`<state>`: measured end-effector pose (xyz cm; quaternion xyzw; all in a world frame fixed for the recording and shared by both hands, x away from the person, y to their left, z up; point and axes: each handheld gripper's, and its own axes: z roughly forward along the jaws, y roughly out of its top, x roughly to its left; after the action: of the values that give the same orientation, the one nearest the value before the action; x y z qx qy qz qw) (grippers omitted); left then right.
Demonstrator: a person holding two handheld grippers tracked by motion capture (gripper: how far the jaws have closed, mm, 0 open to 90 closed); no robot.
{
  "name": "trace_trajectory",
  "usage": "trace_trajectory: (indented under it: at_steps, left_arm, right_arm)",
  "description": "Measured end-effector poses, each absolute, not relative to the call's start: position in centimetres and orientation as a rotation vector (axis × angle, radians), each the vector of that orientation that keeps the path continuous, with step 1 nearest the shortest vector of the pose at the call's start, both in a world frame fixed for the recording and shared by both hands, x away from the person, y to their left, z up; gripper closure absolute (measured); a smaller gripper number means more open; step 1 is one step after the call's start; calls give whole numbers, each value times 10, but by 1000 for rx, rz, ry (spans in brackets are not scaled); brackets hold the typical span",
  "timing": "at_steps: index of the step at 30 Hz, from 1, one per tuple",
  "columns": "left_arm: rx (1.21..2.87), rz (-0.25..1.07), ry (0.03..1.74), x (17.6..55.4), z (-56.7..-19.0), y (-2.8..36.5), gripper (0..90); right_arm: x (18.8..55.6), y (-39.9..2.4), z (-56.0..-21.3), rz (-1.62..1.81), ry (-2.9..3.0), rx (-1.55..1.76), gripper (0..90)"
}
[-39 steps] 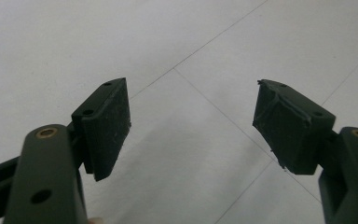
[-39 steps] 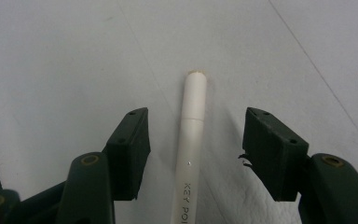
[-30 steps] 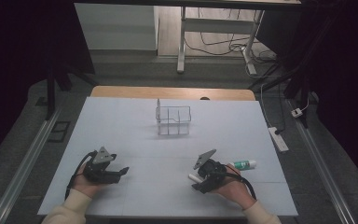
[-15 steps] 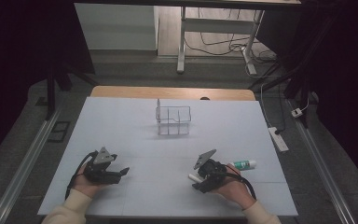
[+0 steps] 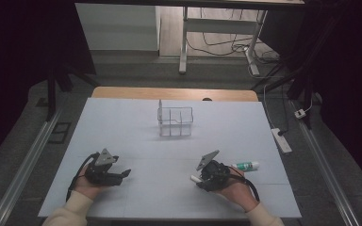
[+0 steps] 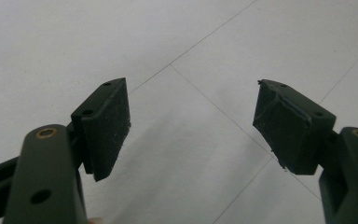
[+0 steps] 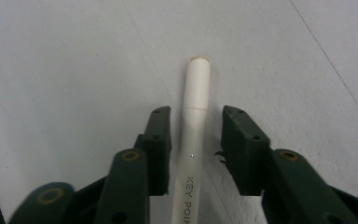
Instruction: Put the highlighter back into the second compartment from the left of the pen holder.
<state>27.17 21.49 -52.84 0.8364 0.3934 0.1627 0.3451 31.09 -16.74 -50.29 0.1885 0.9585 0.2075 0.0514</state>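
The right gripper (image 5: 201,178), low on the white table (image 5: 122,122) at about five o'clock, has a slim white plastic pen with a cap and grey lettering (image 7: 193,140) lying lengthwise between its two black jaws. Those jaws have just been closing in on it; in the right gripper view a thin gap remains on each side of the barrel, the left pad very near and the right pad a little farther off, so I judge the pen as bracketed but not yet truly clamped. It lies flat on the tabletop, its capped end pointing away from the hand toward twelve o'clock in that view. The left gripper (image 5: 122,173), at about seven o'clock on the table, rests with its jaws spread wide over bare surface and holds nothing. A clear acrylic organizer with several compartments (image 5: 175,121) stands near the table's middle, well apart from both hands at roughly twelve o'clock, and looks empty as far as can be told. A small white tube with green print (image 5: 246,165) lies just beside the right hand, at about three o'clock from it. The work looks barely begun: the pickup is in hand, while lifting, carrying and placing, probably into the organizer, remain.
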Motion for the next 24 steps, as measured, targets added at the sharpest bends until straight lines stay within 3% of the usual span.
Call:
trace_trajectory:
  at_steps: [5, 24]
  left_arm:
    - [2175, 421, 1020, 272, -529, 214, 270]
    - [2204, 421, 1018, 272, -531, 212, 265]
  right_arm:
    - [312, -168, -502, 627, 2920, 596, 763]
    - [311, -166, -502, 604, 2918, 587, 769]
